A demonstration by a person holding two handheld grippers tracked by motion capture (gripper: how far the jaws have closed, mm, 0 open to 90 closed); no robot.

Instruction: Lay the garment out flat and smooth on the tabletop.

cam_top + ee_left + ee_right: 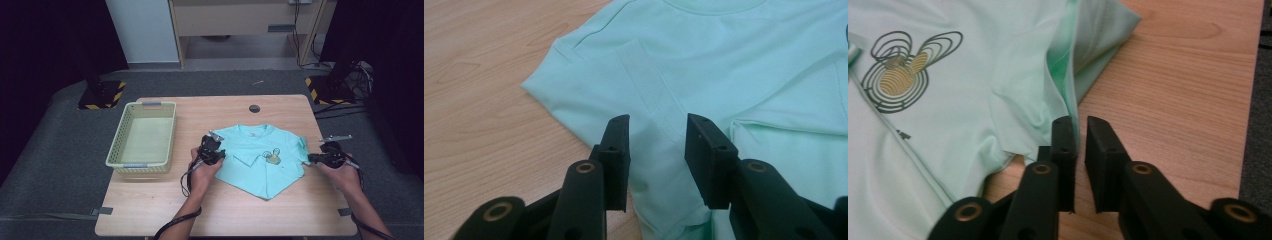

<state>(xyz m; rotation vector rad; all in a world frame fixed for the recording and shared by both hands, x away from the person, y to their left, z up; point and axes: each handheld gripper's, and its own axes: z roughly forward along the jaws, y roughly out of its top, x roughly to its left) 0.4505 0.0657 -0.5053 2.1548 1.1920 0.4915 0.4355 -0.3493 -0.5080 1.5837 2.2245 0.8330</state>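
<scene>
A mint-green T-shirt [255,150] with a round line print [903,70] lies partly folded on the wooden table [225,210]. At the shirt's left edge, my left gripper [220,153] hovers open; in the left gripper view its jaws [656,122] straddle a folded sleeve seam [649,90] without pinching it. At the shirt's right edge, my right gripper [312,158] has its jaws [1079,122] almost together on a raised fold of the shirt's side edge [1065,75].
A pale yellow-green plastic basket [150,104] stands at the table's left, with nothing in it. A small round hole [254,108] sits near the far edge. Bare wood lies in front of the shirt and to its right [1173,90].
</scene>
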